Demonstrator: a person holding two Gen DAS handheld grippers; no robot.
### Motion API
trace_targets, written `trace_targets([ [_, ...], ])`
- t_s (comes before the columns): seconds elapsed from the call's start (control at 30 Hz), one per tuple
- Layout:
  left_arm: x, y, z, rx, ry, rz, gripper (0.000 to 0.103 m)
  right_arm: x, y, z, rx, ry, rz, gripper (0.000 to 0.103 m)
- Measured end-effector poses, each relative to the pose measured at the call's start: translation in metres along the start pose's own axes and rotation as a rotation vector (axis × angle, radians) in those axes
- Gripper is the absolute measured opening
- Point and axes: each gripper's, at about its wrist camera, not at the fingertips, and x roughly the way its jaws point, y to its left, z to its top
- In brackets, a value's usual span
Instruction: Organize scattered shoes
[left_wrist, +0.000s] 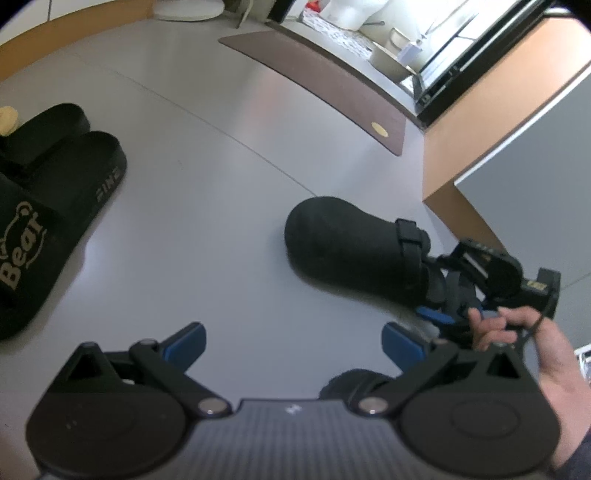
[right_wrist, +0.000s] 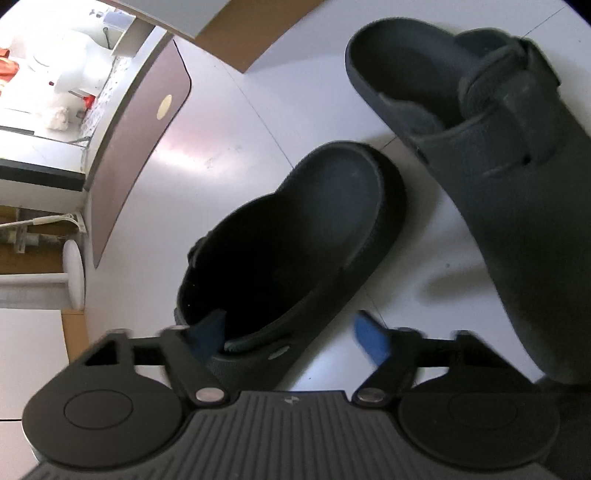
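Floor (left_wrist: 207, 192): pale grey, brown mat (left_wrist: 317, 85) by a doorway.
Black slides (left_wrist: 55, 206): pair side by side, floor, far left of left view.
Black clog (right_wrist: 295, 251): lying on floor; second clog (right_wrist: 498, 166) just beside it.
Right hand-held gripper (right_wrist: 291, 338): jaws partly open, straddling the heel wall of the nearer clog, one blue pad inside, one outside; grip not confirmed.
Left hand-held gripper (left_wrist: 291, 343): jaws wide apart, empty, above bare floor
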Motion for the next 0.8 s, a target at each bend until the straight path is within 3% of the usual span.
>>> trace_targets([
  [0.03, -0.001, 0.002, 0.001, -0.009, -0.005, 0.000, 0.102, 0.002, 0.001, 0.001, 0.001, 0.006, -0.010, 0.047],
  [0.1, -0.001, 0.002, 0.000, -0.008, -0.010, 0.011, 0.102, 0.007, 0.003, 0.003, -0.003, 0.020, -0.031, 0.041],
  [0.17, 0.000, 0.000, 0.000, 0.003, -0.007, 0.011, 0.102, 0.005, 0.011, 0.007, -0.081, 0.003, -0.053, 0.029],
  [0.47, 0.000, -0.009, 0.000, 0.004, 0.002, -0.029, 0.102, 0.004, 0.042, 0.026, -0.423, -0.092, -0.125, 0.020],
  [0.53, -0.002, -0.009, 0.001, 0.009, -0.004, -0.027, 0.102, 0.001, 0.046, 0.031, -0.439, -0.085, -0.107, 0.026],
  [0.63, -0.002, -0.008, 0.002, 0.008, -0.006, -0.022, 0.102, -0.014, 0.055, 0.030, -0.478, -0.119, -0.073, 0.093],
  [0.67, -0.002, -0.007, 0.002, 0.006, -0.006, -0.020, 0.102, -0.018, 0.058, 0.027, -0.496, -0.131, -0.065, 0.099],
  [0.8, -0.003, -0.005, 0.003, -0.003, -0.009, -0.019, 0.102, -0.027, 0.065, 0.015, -0.528, -0.128, -0.051, 0.099],
])
